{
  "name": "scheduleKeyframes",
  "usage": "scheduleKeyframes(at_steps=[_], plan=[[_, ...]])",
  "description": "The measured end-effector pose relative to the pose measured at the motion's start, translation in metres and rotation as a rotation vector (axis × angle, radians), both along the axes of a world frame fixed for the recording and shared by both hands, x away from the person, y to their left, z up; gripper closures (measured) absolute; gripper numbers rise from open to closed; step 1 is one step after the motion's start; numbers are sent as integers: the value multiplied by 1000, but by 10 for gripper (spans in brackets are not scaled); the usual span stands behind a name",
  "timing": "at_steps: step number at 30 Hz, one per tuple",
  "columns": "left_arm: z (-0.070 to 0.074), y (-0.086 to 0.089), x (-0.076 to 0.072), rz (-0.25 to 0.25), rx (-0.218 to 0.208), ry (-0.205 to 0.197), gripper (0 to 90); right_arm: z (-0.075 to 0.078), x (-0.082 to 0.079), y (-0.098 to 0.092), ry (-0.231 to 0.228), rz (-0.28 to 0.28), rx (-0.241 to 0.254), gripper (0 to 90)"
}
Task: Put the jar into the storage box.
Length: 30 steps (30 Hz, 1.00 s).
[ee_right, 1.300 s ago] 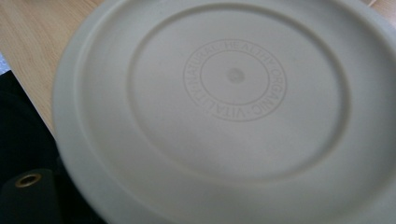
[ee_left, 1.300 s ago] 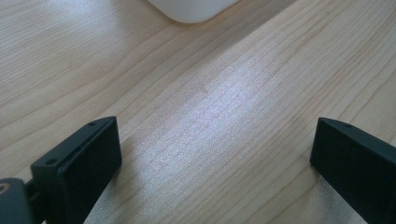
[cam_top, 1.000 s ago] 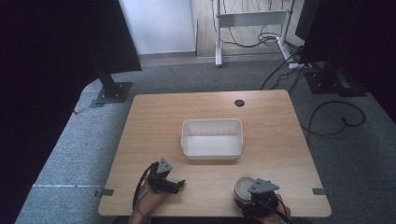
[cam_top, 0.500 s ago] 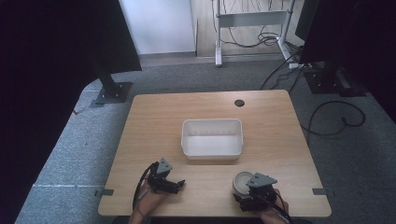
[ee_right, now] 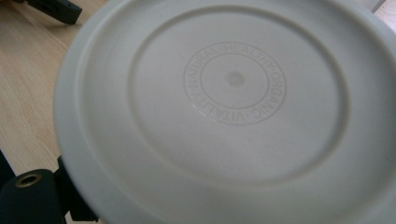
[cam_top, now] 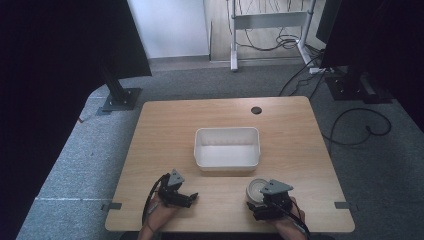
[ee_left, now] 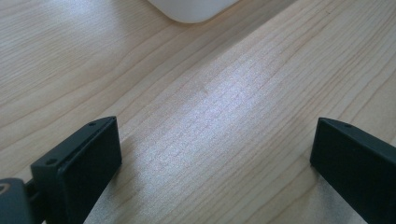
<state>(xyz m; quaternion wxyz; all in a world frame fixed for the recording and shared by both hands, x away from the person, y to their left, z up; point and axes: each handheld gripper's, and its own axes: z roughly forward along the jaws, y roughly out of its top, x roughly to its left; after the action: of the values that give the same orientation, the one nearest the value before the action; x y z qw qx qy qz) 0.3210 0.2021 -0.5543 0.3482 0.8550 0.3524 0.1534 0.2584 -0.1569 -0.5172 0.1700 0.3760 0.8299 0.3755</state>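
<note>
Right gripper [cam_top: 260,207] at the lid [cam_top: 259,190], left gripper [cam_top: 190,197] idle on the table [cam_top: 165,130].

From the high view I see the round grey-white lid lying near the table's front edge, just in front of the right corner of the white bin [cam_top: 227,147], which stands at the table's middle. My right gripper sits right behind the lid on my side; in the right gripper view the lid [ee_right: 233,107] looms very close, its embossed ring of lettering readable, and it hides the jaws, so I cannot tell whether they grip it, though one black jaw base peeks out beneath its lower left rim. My left gripper rests low over bare wood to the bin's front left, well apart from the lid; its jaws stand wide apart with nothing between them, a corner of the bin [ee_left: 191,9] ahead.
</note>
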Motion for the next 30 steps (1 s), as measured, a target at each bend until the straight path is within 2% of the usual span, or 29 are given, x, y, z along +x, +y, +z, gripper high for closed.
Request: scheduleKeyframes(at_steps=[30], plan=[[0, 0, 0, 0, 0, 0, 17, 16, 33, 24, -24, 0, 39, 96]])
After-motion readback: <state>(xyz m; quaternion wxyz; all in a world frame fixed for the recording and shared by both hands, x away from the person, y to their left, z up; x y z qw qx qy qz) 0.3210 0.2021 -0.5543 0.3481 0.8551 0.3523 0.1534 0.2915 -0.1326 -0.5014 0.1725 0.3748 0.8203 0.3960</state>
